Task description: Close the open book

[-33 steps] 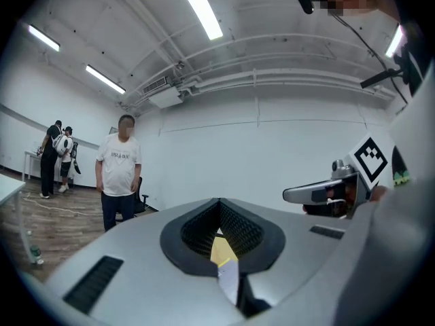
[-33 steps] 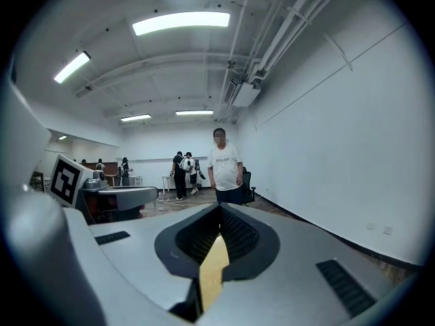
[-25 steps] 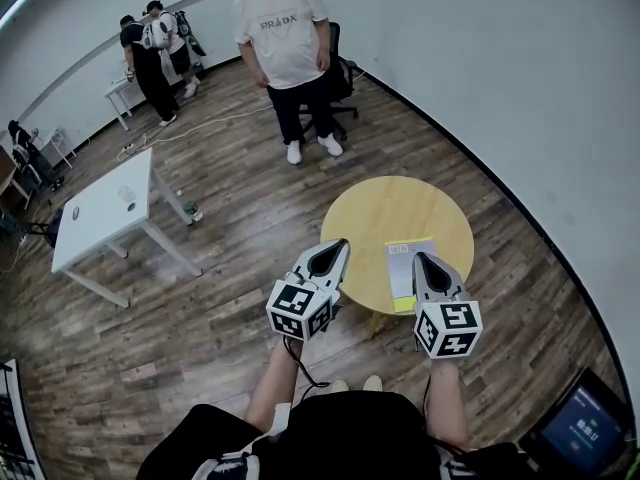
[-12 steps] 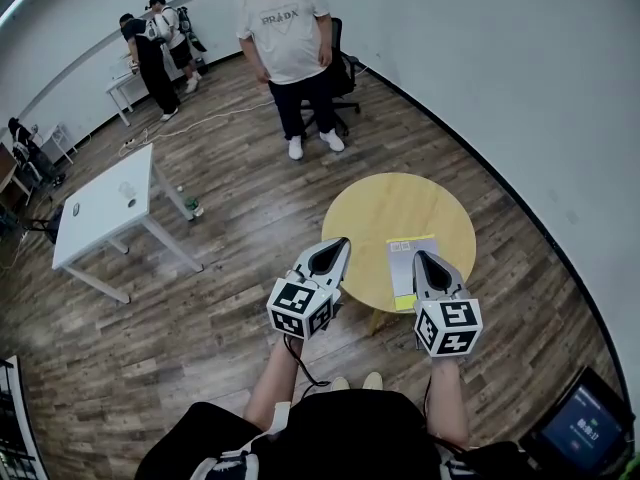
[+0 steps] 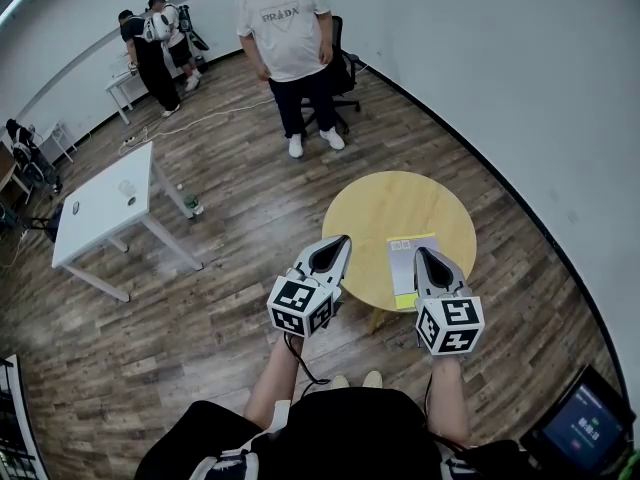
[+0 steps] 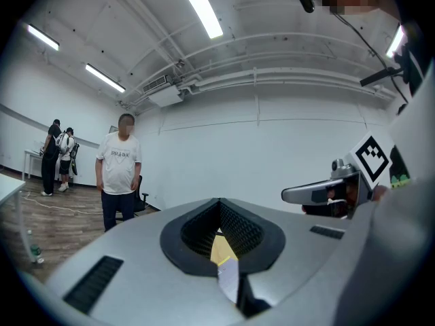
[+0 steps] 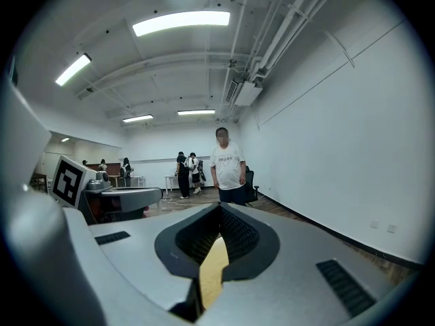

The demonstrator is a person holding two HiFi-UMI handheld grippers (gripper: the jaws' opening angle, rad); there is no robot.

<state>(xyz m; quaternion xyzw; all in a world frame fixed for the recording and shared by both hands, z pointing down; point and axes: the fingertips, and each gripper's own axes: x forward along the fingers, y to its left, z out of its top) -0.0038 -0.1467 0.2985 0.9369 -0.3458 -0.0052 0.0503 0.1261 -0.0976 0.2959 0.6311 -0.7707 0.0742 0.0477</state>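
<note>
Round wooden table [image 5: 375, 213] noted at 1 o'clock from the wearer; its near rim is partly covered by both claws. A standing person [image 5: 285, 48] is seen at 12 o'clock, head cropped by the frame top.

The book [image 5: 408, 258] lies flat on the table's 5 o'clock part. It is seen as one grey rectangle with a yellow near edge. Open or closed cannot be resolved, and its near corner is hidden behind the right claw [image 5: 424, 256].

The left claw [image 5: 338, 242] overlaps the table's 8 o'clock rim, apart from the book. Both claws are pressed together with nothing gripped. Height above the table cannot be judged.
</note>
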